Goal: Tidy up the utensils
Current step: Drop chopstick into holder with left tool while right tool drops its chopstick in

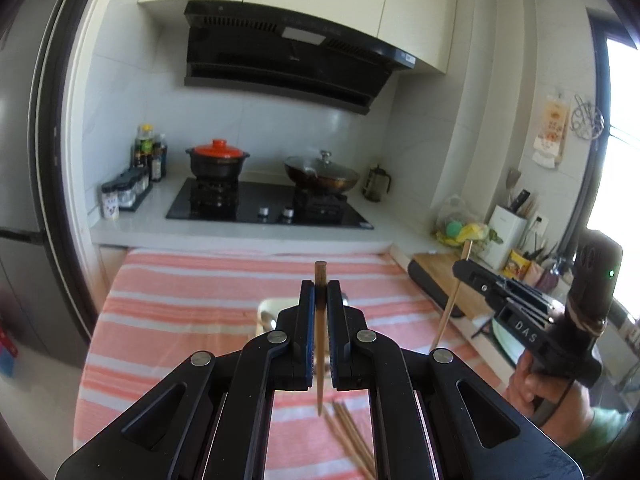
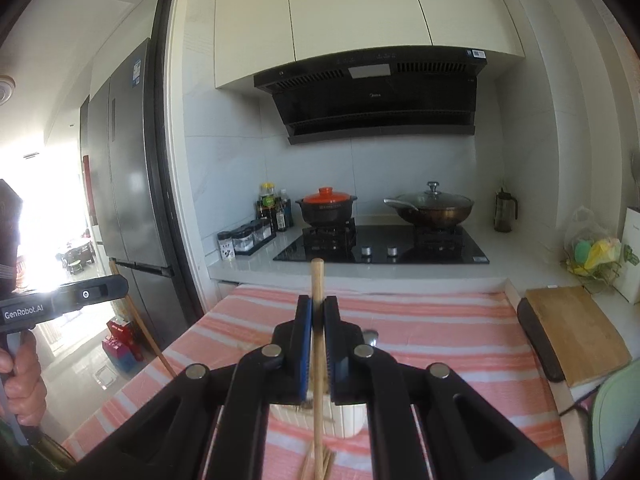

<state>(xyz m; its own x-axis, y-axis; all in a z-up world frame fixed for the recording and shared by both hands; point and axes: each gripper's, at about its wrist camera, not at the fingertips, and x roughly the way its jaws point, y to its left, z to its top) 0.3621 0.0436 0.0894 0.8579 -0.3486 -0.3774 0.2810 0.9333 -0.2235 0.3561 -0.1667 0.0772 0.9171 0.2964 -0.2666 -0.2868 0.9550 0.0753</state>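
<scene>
The left tongs are pinching one dark brown chopstick, which stands nearly upright between the blue-edged pads, its blunt end just above them and its thin tip hanging below, over a loose bunch of pale chopsticks lying on the striped cloth. The bunch is blurred, so its count cannot be told. The right tongs are pinching one light wooden chopstick, also near upright, with its round end above the pads and its lower part over the same bunch and in front of a white container. A metal spoon bowl shows just past the right tongs.

In the right wrist view the left tool's side reads "GenRobot.AI", held by a hand. In the left wrist view the right tool's body reads "DAS" and a hand with a green sleeve grips it.

The pink and white striped cloth covers the surface, with a wooden cutting board at its right edge. Beyond lies a black two-burner stove with two knobs, carrying one black pot with an orange lid and one wok with a glass lid. A black hood hangs above; its small logo is unreadable. Bottles and spice jars stand left of the stove, beside a grey fridge.
</scene>
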